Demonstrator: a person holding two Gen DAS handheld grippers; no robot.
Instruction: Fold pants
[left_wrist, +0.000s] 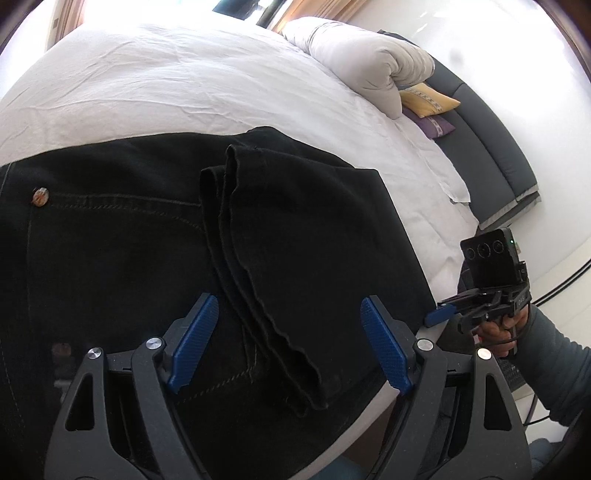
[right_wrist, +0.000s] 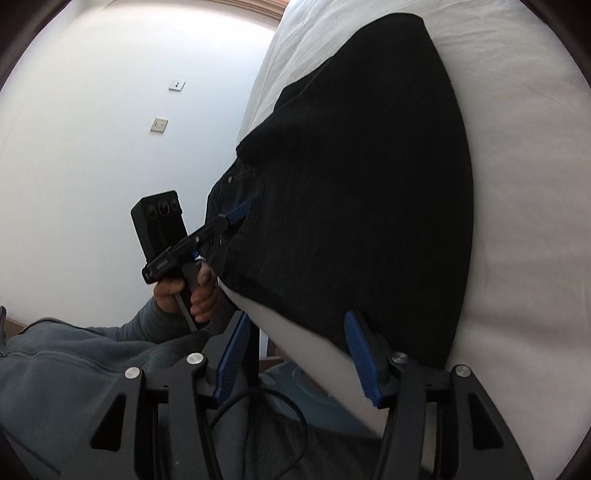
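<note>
Black pants (left_wrist: 122, 236) lie folded on a white bed (left_wrist: 177, 85), the leg cuffs (left_wrist: 255, 266) laid back over the waist part with a copper rivet (left_wrist: 40, 195). My left gripper (left_wrist: 290, 343) is open just above the cuffs, holding nothing. It also shows in the right wrist view (right_wrist: 236, 214) at the pants' near edge. My right gripper (right_wrist: 295, 354) is open at the bed's front edge, by the corner of the folded pants (right_wrist: 354, 177). In the left wrist view the right gripper (left_wrist: 441, 314) shows side on at the pants' right edge.
A rolled white duvet (left_wrist: 369, 62) lies at the head of the bed with a yellow cushion (left_wrist: 428, 101) and a purple cushion (left_wrist: 434, 125) beside a dark headboard (left_wrist: 491, 155). A white wall with two sockets (right_wrist: 159, 125) stands to the left. My grey sleeves are at the bed's front edge.
</note>
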